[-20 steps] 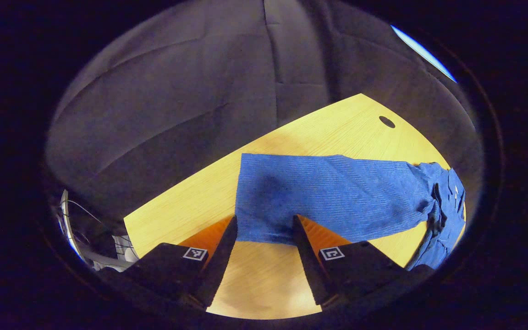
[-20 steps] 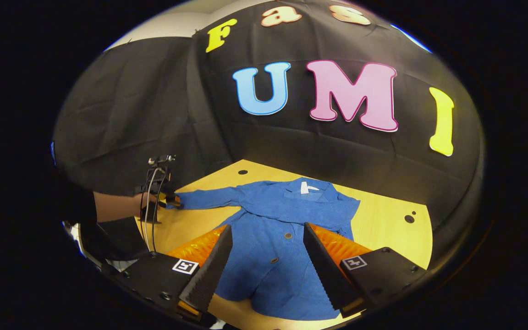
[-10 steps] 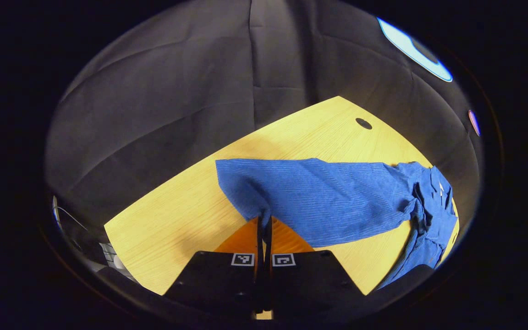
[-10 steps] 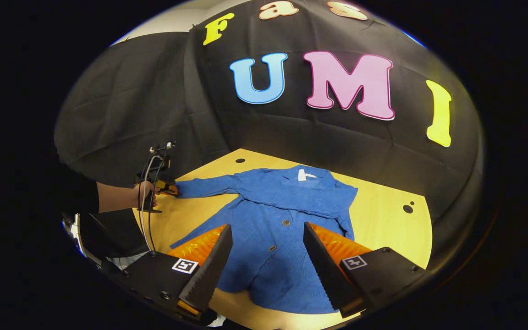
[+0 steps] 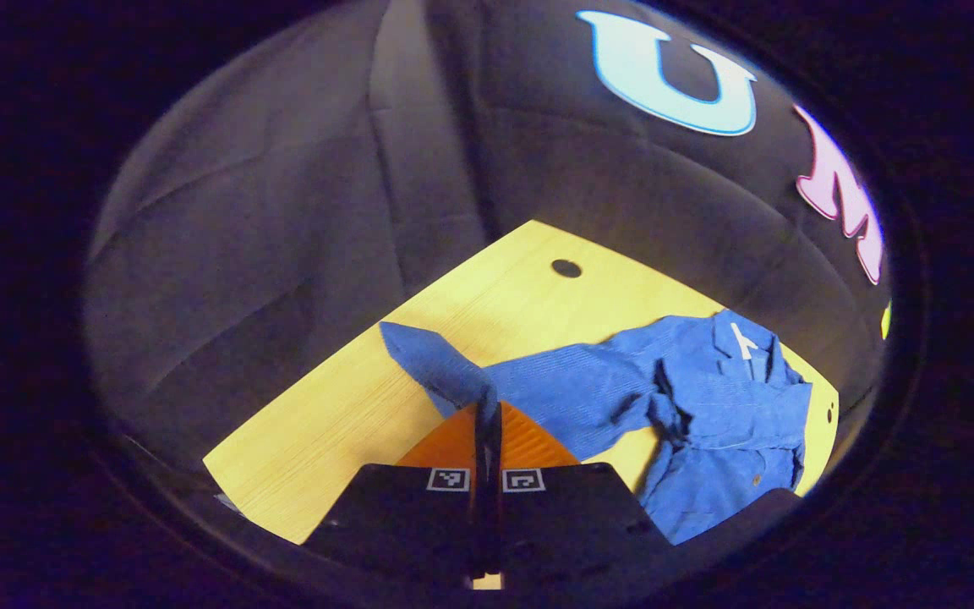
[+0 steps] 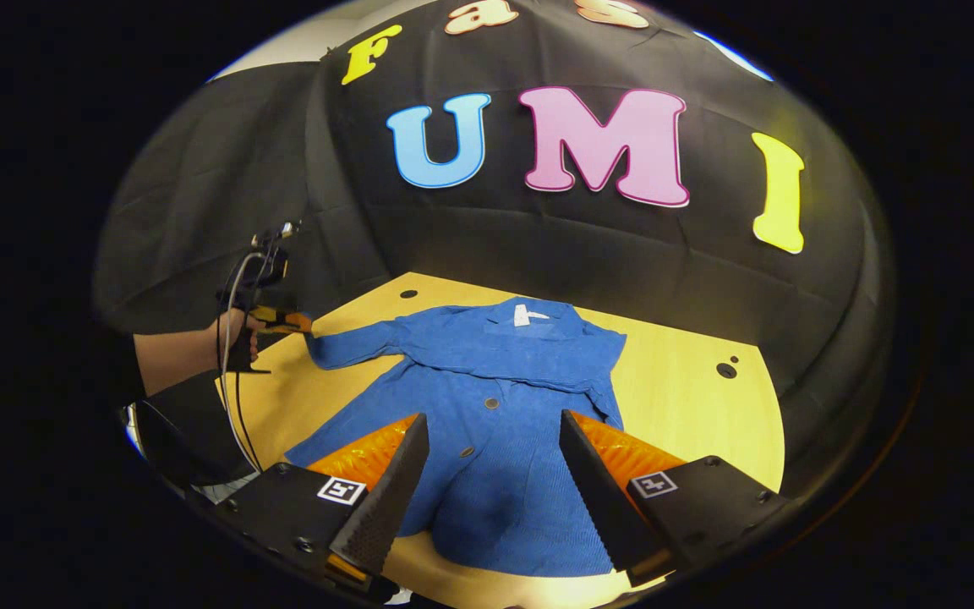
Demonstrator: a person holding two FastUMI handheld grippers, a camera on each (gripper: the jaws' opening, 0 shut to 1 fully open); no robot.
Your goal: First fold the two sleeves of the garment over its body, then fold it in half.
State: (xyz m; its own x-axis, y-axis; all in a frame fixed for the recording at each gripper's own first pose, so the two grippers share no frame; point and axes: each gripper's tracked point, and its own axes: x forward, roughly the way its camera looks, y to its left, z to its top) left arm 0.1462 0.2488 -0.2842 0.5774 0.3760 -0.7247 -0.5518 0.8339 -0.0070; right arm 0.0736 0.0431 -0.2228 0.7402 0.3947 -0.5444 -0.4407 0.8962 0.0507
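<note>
A blue button-up garment [image 6: 495, 423] lies front up on the yellow table [image 6: 690, 406], collar toward the booth wall. My left gripper [image 5: 487, 404] is shut on the cuff end of one sleeve [image 5: 445, 368], which is lifted off the table and trails back to the body [image 5: 724, 397]. In the right gripper view that same gripper [image 6: 288, 321] sits at the far left in a hand, pinching the sleeve [image 6: 352, 342]. My right gripper [image 6: 491, 444] hangs open above the garment's lower body, with nothing between its fingers. The other sleeve lies folded along the body's right side.
The table has a round cable hole [image 5: 566, 268] near its far left corner and small holes [image 6: 725, 370] at the right. Black cloth walls close in behind and to the left. A forearm [image 6: 183, 355] with cables reaches in from the left.
My left gripper closed on the sleeve cuff, then lifted it and swung toward the garment's body. My right gripper stayed open and drifted a little over the hem.
</note>
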